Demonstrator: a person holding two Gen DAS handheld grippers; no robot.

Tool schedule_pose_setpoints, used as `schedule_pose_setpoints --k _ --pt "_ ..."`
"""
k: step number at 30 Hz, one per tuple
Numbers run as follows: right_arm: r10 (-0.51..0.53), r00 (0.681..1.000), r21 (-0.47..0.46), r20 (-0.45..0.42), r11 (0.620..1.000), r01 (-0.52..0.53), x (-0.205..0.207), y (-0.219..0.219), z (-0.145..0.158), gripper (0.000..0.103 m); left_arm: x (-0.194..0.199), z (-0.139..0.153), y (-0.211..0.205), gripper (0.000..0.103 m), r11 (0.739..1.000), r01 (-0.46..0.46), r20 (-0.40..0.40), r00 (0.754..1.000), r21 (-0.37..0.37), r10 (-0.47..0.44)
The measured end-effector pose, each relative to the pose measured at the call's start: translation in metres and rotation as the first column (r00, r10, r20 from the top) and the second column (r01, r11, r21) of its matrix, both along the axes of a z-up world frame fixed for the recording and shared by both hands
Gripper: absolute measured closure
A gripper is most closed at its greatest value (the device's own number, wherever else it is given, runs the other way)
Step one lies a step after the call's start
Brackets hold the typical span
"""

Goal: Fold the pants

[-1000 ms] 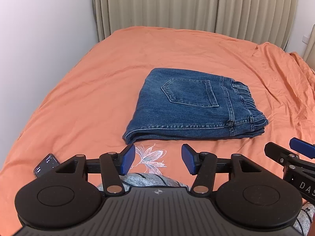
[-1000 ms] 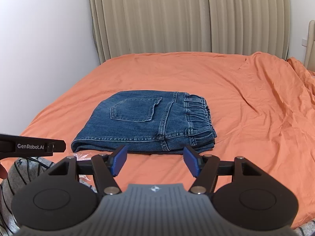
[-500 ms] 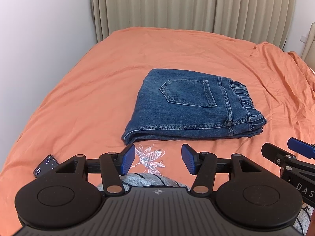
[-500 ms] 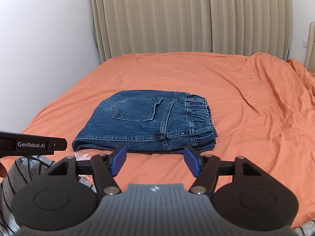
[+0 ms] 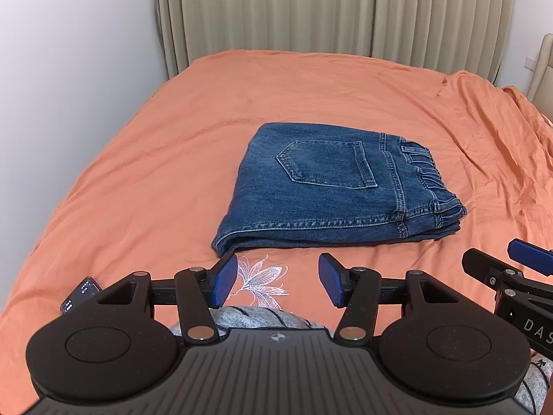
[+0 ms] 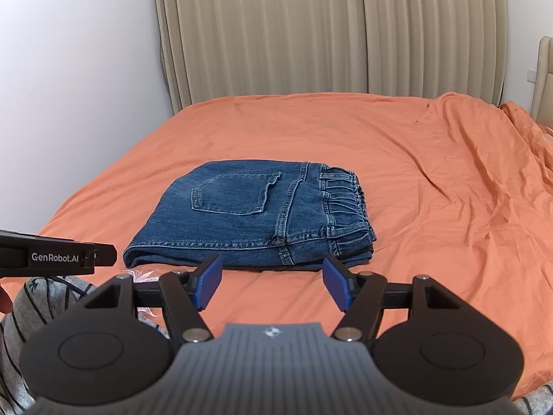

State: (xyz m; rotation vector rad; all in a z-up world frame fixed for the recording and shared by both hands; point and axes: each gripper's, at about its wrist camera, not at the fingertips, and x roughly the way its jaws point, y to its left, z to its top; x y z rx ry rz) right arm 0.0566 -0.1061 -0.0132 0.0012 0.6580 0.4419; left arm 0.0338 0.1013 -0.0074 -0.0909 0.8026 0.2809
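Observation:
Blue denim pants (image 5: pixel 331 186) lie folded into a compact stack on the orange bed sheet (image 5: pixel 155 159), back pocket up, elastic waistband to the right. In the right wrist view the same pants (image 6: pixel 252 214) sit just beyond the fingers. My left gripper (image 5: pixel 278 283) hovers open short of the stack's near edge, nothing between its blue pads. My right gripper (image 6: pixel 273 282) is open as well, held back from the stack's front edge and empty. Part of the right gripper (image 5: pixel 511 276) shows at the right edge of the left view, and the left gripper's side (image 6: pixel 55 256) shows at the left of the right view.
A dark phone (image 5: pixel 80 294) lies on the sheet near the front left. A white flower print (image 5: pixel 264 282) marks the sheet in front of the pants. Grey striped clothing of the person (image 6: pixel 20 311) is below the grippers. Beige curtains (image 6: pixel 311 27) and a white wall (image 5: pixel 69 52) stand behind the bed.
The views shift very slightly, the pants sitting a touch lower left in the left view. Both grippers stay open and off the pants.

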Motion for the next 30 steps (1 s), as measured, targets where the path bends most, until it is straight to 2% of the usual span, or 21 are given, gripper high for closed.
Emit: schedule_pose_setpoints --k 30 --pt "-0.016 1.0 0.012 0.008 1.0 0.016 0.0 -0.009 0.001 0.041 0.0 0.006 -0.015 0.038 0.994 0.056 0.034 0.998 0.094 -0.06"
